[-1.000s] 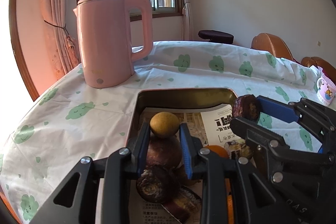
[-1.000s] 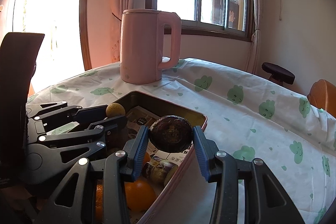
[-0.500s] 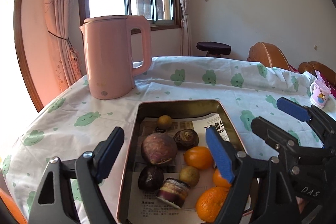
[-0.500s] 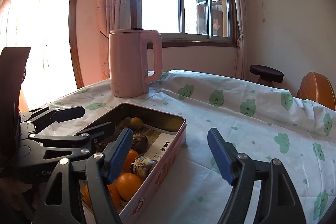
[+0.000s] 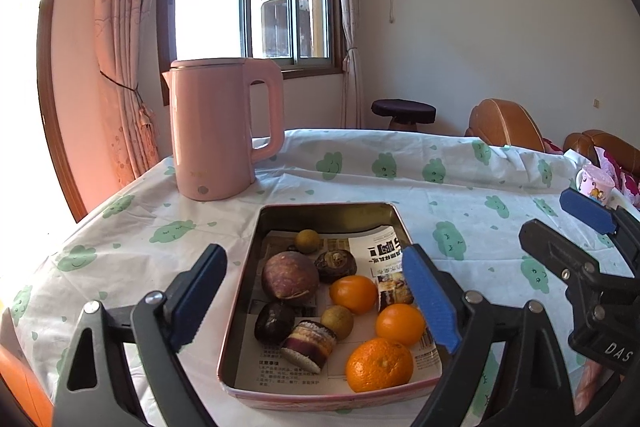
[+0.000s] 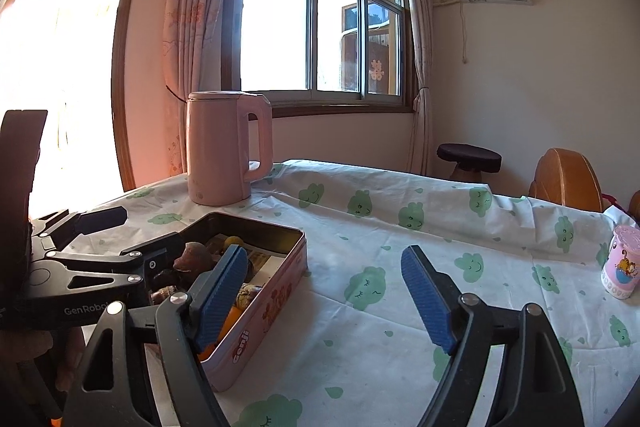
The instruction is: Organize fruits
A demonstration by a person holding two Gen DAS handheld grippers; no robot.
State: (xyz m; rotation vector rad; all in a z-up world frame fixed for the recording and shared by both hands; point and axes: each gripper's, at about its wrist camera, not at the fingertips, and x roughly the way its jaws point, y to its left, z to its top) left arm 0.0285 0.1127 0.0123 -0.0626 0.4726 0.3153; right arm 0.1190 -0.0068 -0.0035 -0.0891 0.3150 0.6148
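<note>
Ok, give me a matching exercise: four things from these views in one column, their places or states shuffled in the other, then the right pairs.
Things:
1. pink kettle
2. large orange
3. pink cup
4. left gripper

Places or states:
A. in the tin's near right corner
B. on the tablecloth, far right
C. jaws wide open, holding nothing
D. upright on the table beyond the tin

Pairs: 1-D, 2-A, 3-B, 4-C

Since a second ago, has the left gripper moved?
Yes. The left gripper has opened and pulled back and up from the tin: its fingers now straddle the tin, and the pink kettle sits lower in view.
</note>
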